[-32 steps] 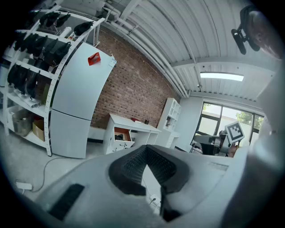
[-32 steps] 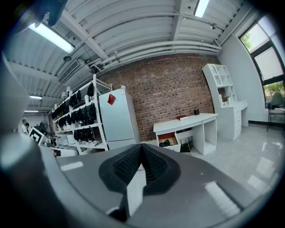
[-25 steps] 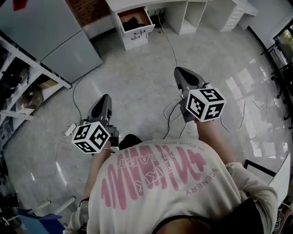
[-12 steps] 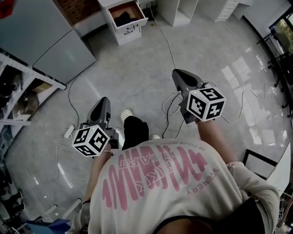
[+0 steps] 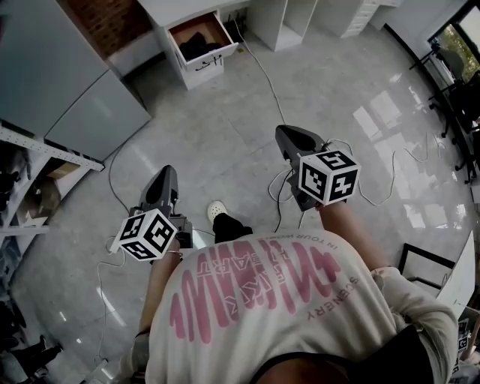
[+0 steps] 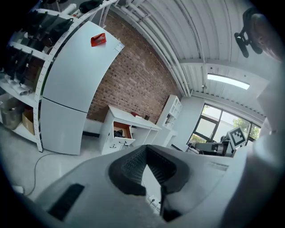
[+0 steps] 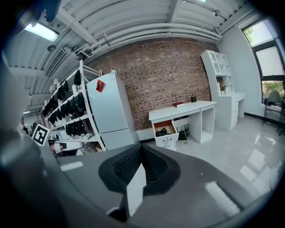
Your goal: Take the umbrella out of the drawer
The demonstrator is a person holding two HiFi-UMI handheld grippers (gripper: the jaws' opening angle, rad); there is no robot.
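Observation:
The white desk's drawer (image 5: pixel 207 63) stands pulled open at the top of the head view, far from both grippers. A dark bundle (image 5: pixel 196 46), probably the umbrella, lies inside it. My left gripper (image 5: pixel 166 175) and right gripper (image 5: pixel 284 136) are held out over the floor and point toward the desk, both shut and empty. In the left gripper view the open drawer (image 6: pixel 119 134) is small beyond the shut left gripper (image 6: pixel 146 148). In the right gripper view the drawer (image 7: pixel 166 139) with the dark bundle (image 7: pixel 162 132) lies straight ahead of the right gripper (image 7: pixel 141 147).
A grey refrigerator (image 5: pixel 71 90) stands left of the desk, and a shelf rack (image 5: pixel 30 176) runs along the left wall. Cables (image 5: pixel 264 75) trail over the glossy floor from the desk toward me. My shoe (image 5: pixel 217 210) shows between the grippers. White shelving (image 5: pixel 289 19) stands right of the desk.
The person has stepped toward the desk, one foot swinging forward. Both grippers travelled along with the body and stayed shut.

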